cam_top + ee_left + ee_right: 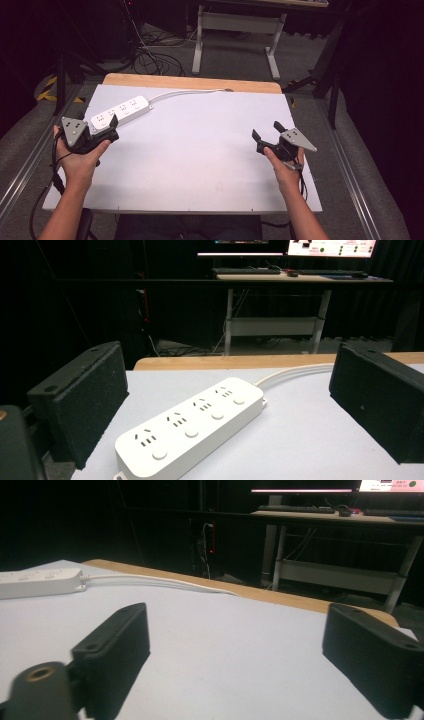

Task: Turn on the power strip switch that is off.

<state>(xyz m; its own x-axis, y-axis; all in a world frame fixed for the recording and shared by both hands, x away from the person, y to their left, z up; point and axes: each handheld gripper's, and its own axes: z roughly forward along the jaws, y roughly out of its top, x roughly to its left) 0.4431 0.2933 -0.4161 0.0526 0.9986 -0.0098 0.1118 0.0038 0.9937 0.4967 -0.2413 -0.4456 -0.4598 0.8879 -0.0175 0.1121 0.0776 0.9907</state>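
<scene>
Fingers [82, 400] of the left gripper [102, 131] stood wide and empty around the power strip [120, 113], upper left; right gripper [267, 135] gaped empty. Closing off-centre could have skidded it.

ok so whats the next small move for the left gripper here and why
Probably ease the left gripper forward and close on the near end of the power strip. Its jaws stand open on either side of that end without touching it, and the strip lies flat on the white table. The right gripper is open, well apart.
</scene>
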